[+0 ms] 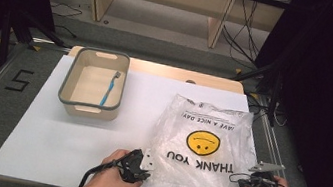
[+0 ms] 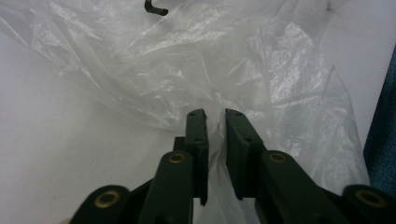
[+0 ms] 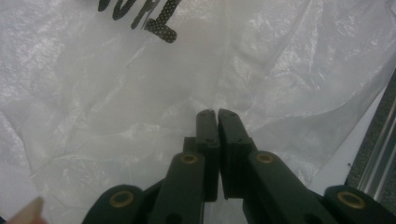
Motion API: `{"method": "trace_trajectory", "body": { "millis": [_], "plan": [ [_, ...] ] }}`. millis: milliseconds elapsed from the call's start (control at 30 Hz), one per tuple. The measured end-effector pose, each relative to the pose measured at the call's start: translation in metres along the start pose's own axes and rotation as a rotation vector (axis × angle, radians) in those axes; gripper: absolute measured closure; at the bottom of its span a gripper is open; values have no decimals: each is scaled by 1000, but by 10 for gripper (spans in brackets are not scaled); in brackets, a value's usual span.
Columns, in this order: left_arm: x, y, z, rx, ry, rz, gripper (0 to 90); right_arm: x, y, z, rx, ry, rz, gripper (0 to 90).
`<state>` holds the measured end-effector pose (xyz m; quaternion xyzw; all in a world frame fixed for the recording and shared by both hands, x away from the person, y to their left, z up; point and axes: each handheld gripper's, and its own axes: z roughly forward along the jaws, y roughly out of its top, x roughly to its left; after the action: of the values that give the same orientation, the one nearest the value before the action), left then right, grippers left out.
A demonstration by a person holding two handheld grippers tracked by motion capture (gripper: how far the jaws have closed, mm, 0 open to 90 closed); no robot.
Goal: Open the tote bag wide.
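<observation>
While my left tongs (image 2: pixel 215 114) are pinching a fold of the plastic bag (image 1: pixel 204 145) near its bottom-left corner, with film bunched in the narrow gap between the pads, my right tongs (image 3: pixel 217 113) are clenching the opposite near corner, jaws almost touching with the thin film caught between them. I am holding both near corners this way, I judge, so the opening at my side of the bag can be pulled apart or lifted. From the high view, the left tongs (image 1: pixel 141 169) and right tongs (image 1: pixel 248 180) are sitting at the front edge of the desk (image 1: pixel 46 135), well apart, with the bag lying flat between and beyond them, its smiley face and lettering reading upside down to me. Farther off at the back left, a grey-rimmed bin (image 1: pixel 93 83) is standing with a blue toothbrush (image 1: pixel 109 89) lying inside, probably waiting to go into the bag
</observation>
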<state>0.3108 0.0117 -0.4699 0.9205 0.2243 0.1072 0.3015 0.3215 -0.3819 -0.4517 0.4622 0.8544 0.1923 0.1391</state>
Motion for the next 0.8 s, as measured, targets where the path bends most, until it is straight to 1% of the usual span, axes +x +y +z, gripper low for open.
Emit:
{"method": "trace_trajectory", "body": {
  "millis": [67,100,167,233,267,300,333,433,467,500,567,633,700,733,767,800],
  "plan": [
    [2,0,-3,-5,3,-2,834,2,2,0,-11,9,0,896],
    [4,-1,-5,-6,12,-3,844,3,3,1,-19,12,2,898],
    [9,-2,-10,-11,47,-6,861,4,5,1,-36,27,7,900],
    [17,-5,-14,-15,82,-27,868,6,8,2,-52,36,16,900],
    [17,-5,-14,-15,82,-27,870,7,9,3,-57,45,17,900],
    [26,-7,-16,-17,116,-55,872,8,10,3,-65,53,23,900],
    [30,-8,-17,-18,131,-67,874,9,12,3,-72,61,27,900],
    [39,-8,-16,-5,211,-58,877,14,15,2,-92,77,35,900],
    [39,-8,-16,-5,211,-58,878,16,16,1,-95,86,44,899],
    [46,-5,-14,1,245,-58,880,17,17,1,-96,95,45,899],
    [51,-2,-12,3,281,-57,881,20,17,0,-105,101,48,898],
    [56,1,-10,-5,306,-62,882,22,17,0,-109,111,45,898],
    [60,5,-8,-14,332,-54,883,23,17,0,-107,120,46,898],
    [60,5,-8,-14,332,-54,883,24,17,1,-106,125,46,899],
    [64,8,-6,-30,348,-59,884,25,18,1,-110,128,46,899],
    [67,10,-5,-41,355,-66,884,26,18,1,-114,133,44,899]
  ]
}}
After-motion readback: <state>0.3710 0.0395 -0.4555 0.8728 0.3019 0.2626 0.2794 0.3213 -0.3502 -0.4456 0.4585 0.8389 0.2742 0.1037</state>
